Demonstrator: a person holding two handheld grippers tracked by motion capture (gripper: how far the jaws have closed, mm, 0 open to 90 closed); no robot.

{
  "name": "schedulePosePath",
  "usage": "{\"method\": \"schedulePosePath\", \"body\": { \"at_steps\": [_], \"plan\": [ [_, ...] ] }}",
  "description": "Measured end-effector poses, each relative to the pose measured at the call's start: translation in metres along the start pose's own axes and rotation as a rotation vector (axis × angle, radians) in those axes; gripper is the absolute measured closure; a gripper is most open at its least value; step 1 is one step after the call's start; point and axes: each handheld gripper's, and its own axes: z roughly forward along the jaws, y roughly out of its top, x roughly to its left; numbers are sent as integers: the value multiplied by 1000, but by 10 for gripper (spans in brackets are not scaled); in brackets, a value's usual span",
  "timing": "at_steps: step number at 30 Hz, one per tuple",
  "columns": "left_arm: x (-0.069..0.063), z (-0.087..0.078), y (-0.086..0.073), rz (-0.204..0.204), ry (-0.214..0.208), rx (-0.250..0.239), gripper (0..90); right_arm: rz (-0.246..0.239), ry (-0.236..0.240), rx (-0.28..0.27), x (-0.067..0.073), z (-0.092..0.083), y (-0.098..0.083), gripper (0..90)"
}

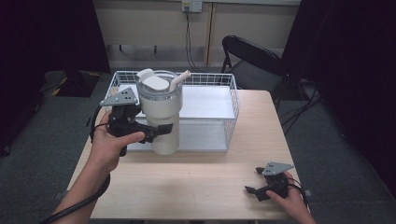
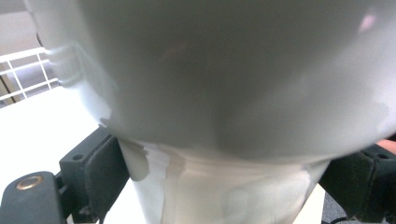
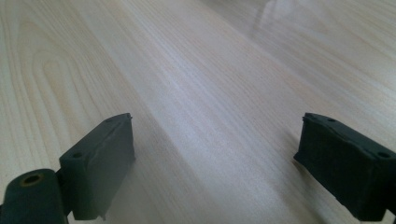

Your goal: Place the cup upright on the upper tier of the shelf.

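Note:
A white tumbler [image 1: 160,109] with a clear lid and a stubby straw [image 1: 179,80] stands upright in my left gripper [image 1: 161,130], by the front left of a white wire basket [image 1: 232,100]. The jaws are shut on the cup's narrower lower part. In the left gripper view the tumbler [image 2: 233,93] looms close, and both pads [image 2: 109,175] of the left gripper [image 2: 224,186] press its sides. My right gripper [image 1: 255,181] rests low at the table's front right, open. In the right gripper view the right gripper [image 3: 215,154] has bare wood between its jaws.
The light wooden table [image 1: 196,182] carries the wire basket at its back, with a white floor inside. A black folding chair [image 1: 252,58] stands behind the table's far right corner. Grey carpet surrounds the table.

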Motion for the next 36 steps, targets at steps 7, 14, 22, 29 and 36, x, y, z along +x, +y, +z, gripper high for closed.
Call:
{"method": "schedulePosePath", "body": {
  "at_steps": [7,14,22,29,36],
  "plan": [
    [2,-2,14,2,4,-5,104,-1,-1,-1,0,0,0,102],
    [4,-5,28,-4,13,-14,104,-2,0,-2,0,0,0,102],
    [10,-7,40,-1,40,-12,104,-2,0,-1,0,0,0,102],
    [13,-6,49,0,49,-14,104,-3,1,-1,0,0,0,102],
    [17,-5,58,-5,68,-30,104,-1,2,-1,0,0,0,102]
  ]
}}
